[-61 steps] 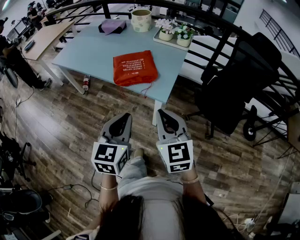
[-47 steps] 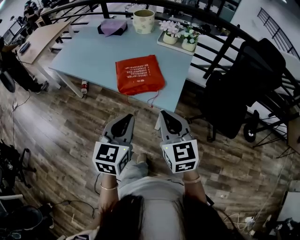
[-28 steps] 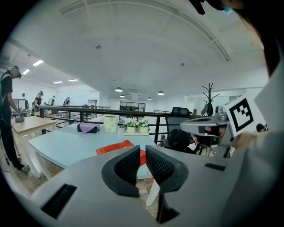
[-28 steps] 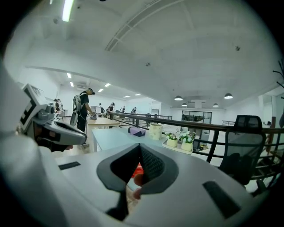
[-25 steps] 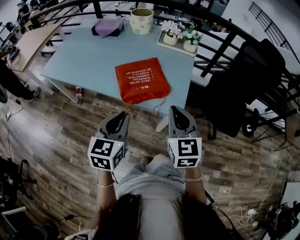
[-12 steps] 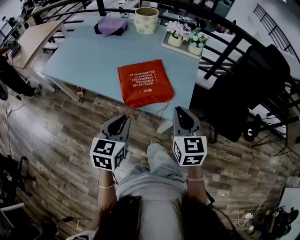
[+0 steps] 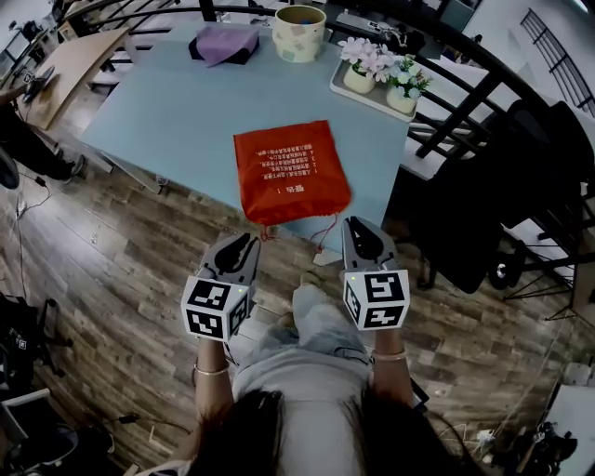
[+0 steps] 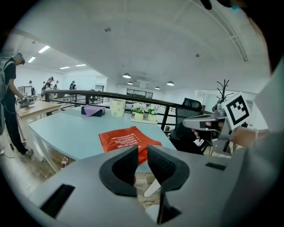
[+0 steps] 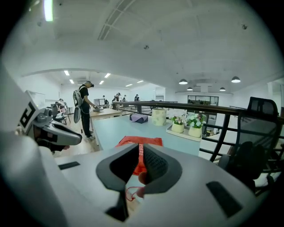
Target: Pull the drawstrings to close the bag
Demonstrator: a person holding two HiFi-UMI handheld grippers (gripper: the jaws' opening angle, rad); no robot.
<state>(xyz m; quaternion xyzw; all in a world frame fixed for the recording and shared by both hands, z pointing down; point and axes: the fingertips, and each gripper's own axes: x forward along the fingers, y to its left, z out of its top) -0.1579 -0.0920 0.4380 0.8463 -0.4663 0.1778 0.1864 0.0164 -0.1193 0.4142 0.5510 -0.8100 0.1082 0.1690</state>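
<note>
Big open office with a wood plank floor (image 7: 112, 242) and a black railing (image 7: 465, 102) curving behind the pale blue tabletop (image 7: 167, 102). There's a black office chair (image 7: 548, 158) off to the right and a wooden desk (image 7: 70, 65) to the left, with a person (image 9: 84, 111) standing at it.

On the tabletop, the orange-red bag (image 7: 290, 173) lies flat near the front edge with its mouth facing the person. The red drawstrings (image 7: 321, 232) dangle over that edge. At the far side there's a tray (image 7: 372, 100) holding two small pots of white and pink flowers (image 7: 361, 65). Beside it are a cream cup (image 7: 299, 20) (can't tell what's in it) and a purple folded cloth (image 7: 226, 42) on something dark.

Both grippers sit low in front of the table edge, just short of the bag. The left gripper (image 7: 240, 253) has its jaws a little apart and opening, with nothing between them. The right gripper (image 7: 358, 228) is just beside the hanging cords. Its jaws are all but closed, with only a sliver of a gap, and they aren't holding anything.
</note>
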